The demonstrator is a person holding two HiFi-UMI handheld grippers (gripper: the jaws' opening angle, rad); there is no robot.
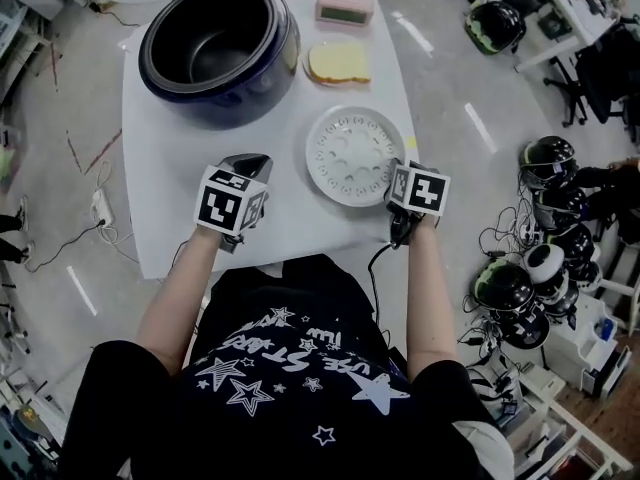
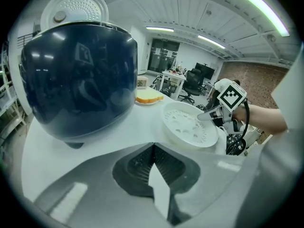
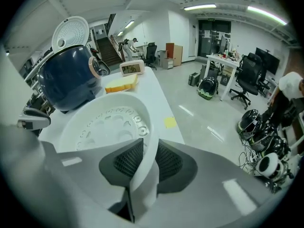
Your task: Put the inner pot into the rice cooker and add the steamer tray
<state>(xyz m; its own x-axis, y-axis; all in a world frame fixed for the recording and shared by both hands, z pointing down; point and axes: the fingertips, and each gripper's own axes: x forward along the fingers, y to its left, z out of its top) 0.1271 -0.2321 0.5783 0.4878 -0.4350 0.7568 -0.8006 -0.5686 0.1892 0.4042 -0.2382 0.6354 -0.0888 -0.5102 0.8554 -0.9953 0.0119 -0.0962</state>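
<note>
Jaws of the right gripper [image 3: 142, 151] clench the steamer tray [image 1: 355, 155] at its 4 o'clock rim, likely to carry it to the rice cooker [image 1: 218, 48] at the counter's [image 1: 170, 218] 11 o'clock. The left gripper [image 2: 153, 160] is clenched on nothing.

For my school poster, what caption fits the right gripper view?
Right gripper clamps the rim of the white steamer tray, rice cooker beyond.

The rice cooker [image 1: 218, 53] is pictured in glossy navy blue, the table [image 1: 160, 188] and the hole-patterned steamer tray [image 1: 355, 155] in white, the bread [image 1: 338, 63] in pale yellow. Black-and-white square markers are carried by the left gripper [image 1: 250, 163] and right gripper [image 1: 396, 181]. White stars are printed on a black shirt [image 1: 290, 368].
</note>
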